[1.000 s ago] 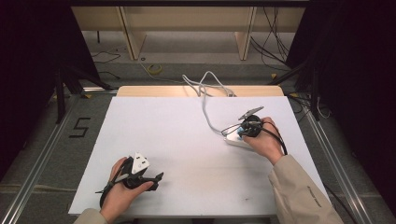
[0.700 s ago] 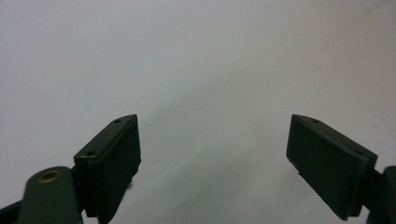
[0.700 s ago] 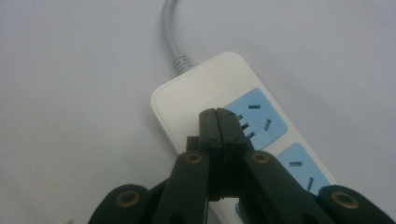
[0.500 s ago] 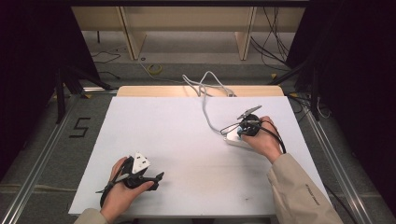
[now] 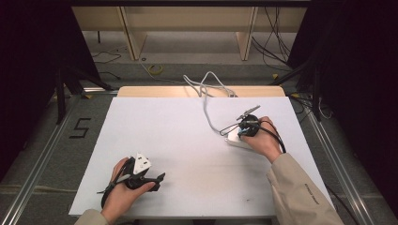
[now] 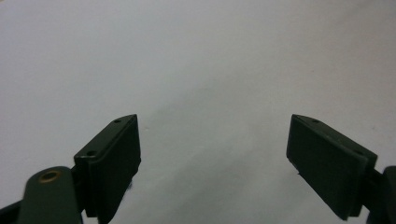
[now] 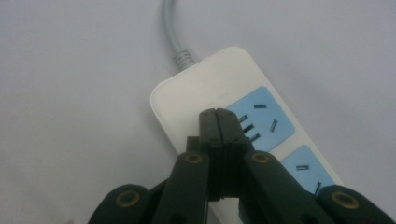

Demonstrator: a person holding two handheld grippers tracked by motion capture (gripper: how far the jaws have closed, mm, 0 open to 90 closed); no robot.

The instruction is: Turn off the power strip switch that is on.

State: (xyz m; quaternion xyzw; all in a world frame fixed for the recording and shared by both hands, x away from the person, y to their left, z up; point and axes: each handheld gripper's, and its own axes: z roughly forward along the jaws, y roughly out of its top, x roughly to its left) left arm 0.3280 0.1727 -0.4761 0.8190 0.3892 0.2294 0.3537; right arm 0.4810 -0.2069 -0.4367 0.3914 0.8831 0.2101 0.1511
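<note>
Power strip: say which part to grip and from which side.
Grip the power strip across its narrow width at the plain white end near the cord, coming down from above. It lies flat on the table, so its long side edges are likely the only faces the jaws can pinch.

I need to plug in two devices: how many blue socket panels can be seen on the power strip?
2 on the power strip: one blue panel beside the shut right gripper, another nearer the camera, partly covered; more may be hidden.

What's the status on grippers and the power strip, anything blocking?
Right gripper shut, empty, tips over the power strip near its first socket. Left gripper open, nothing between jaws, idle over bare table. Strip's cable trails toward the far edge; nothing in the way.
</note>
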